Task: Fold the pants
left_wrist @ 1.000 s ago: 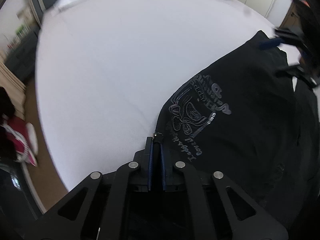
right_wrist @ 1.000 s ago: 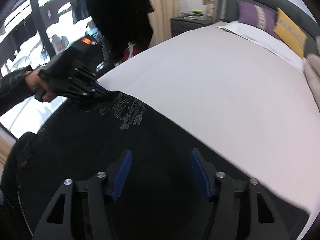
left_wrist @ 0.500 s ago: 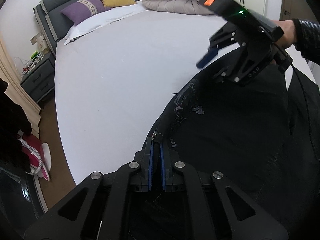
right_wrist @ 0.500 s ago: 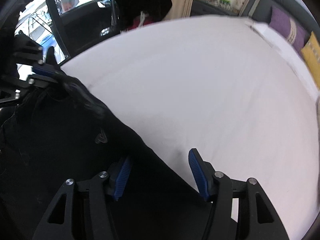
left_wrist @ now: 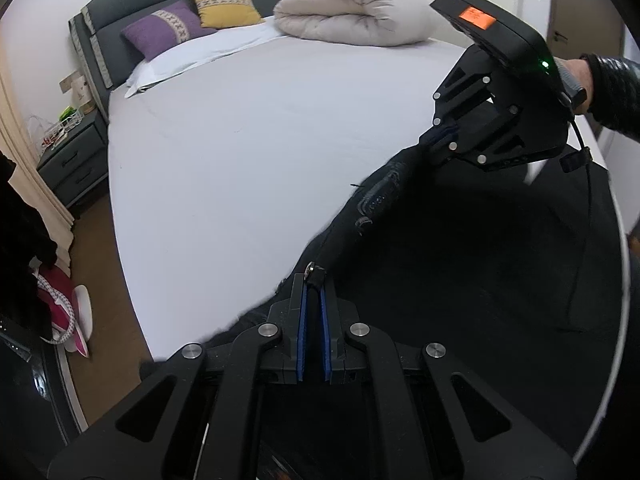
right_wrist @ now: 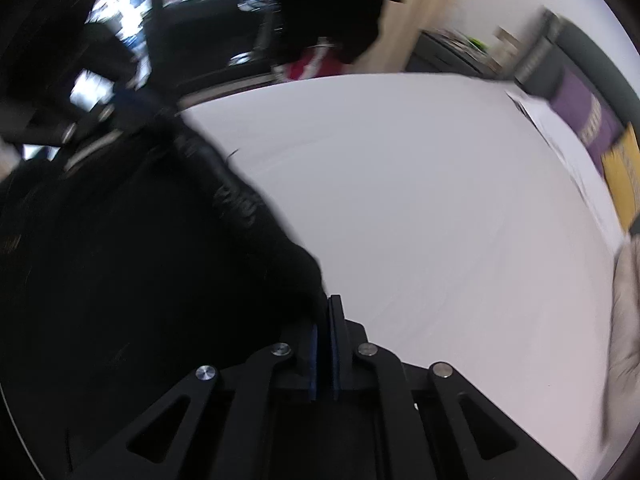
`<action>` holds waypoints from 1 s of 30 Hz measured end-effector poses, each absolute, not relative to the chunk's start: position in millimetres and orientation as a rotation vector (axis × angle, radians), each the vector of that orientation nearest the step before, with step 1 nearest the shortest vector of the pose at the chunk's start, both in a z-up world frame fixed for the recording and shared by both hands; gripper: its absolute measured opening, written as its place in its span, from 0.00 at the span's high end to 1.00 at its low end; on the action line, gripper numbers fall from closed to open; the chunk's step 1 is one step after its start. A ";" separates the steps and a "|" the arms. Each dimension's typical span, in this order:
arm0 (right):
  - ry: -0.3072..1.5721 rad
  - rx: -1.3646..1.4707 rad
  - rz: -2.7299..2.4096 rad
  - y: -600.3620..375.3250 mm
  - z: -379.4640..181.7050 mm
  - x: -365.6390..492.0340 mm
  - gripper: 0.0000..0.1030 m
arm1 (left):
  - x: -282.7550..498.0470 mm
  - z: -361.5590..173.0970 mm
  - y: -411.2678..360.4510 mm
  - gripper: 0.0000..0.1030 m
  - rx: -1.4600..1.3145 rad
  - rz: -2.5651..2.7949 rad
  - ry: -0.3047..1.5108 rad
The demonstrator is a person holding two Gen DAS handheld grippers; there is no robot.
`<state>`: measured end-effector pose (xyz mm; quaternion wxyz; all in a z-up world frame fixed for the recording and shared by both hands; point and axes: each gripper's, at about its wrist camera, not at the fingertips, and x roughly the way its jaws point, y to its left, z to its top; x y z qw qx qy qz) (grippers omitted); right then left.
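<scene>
Black pants point(left_wrist: 460, 248) lie over the near right part of the white bed point(left_wrist: 248, 140), filling the left wrist view from about 3 to 6 o'clock; pale print on the fabric runs along the raised edge between the two tools

Left gripper point(left_wrist: 313, 280): jaws pinched narrow on a corner of the pants near a small metal button, blue pads point(left_wrist: 303, 332) pressed on cloth, at 6 o'clock in its own view

Right gripper point(left_wrist: 438, 138): seen at 2 o'clock in the left wrist view, held by a hand point(left_wrist: 574, 76) in a dark shiny sleeve point(left_wrist: 616, 92), green light on its body; jaws have just been closing and now stand narrow, clamped on the pants edge. Own view is motion-blurred but shows the pads point(right_wrist: 334, 344) together at 6 o'clock with black cloth caught between them

Pants edge stretched between the two grippers, lifted off the sheet

Far end of bed, 12 o'clock: rolled beige duvet point(left_wrist: 348, 8), yellow pillow point(left_wrist: 224, 4), purple pillow point(left_wrist: 164, 28). Grey nightstand point(left_wrist: 74, 156) at 9 o'clock
</scene>
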<state>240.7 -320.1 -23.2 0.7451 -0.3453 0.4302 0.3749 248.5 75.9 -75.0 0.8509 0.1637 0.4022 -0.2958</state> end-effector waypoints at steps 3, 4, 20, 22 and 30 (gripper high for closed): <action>0.923 -0.873 0.841 -317.6 -21.3 192.4 0.96 | 205.6 -69.7 71.8 0.95 0.391 -0.689 0.851; 0.912 -0.934 0.846 -317.2 -27.4 179.2 0.96 | 189.1 -71.3 69.3 0.95 0.412 -0.715 0.862; 0.772 -1.453 0.901 -307.2 -59.0 -17.5 0.96 | 20.5 -92.9 50.1 0.96 0.590 -0.919 0.944; 0.764 -1.478 0.898 -308.9 -63.0 -33.8 0.96 | 6.4 -95.6 50.0 0.96 0.602 -0.939 0.955; 0.746 -1.530 0.823 -286.8 -60.4 -71.6 0.96 | -10.6 -95.9 58.6 0.95 0.653 -0.966 0.959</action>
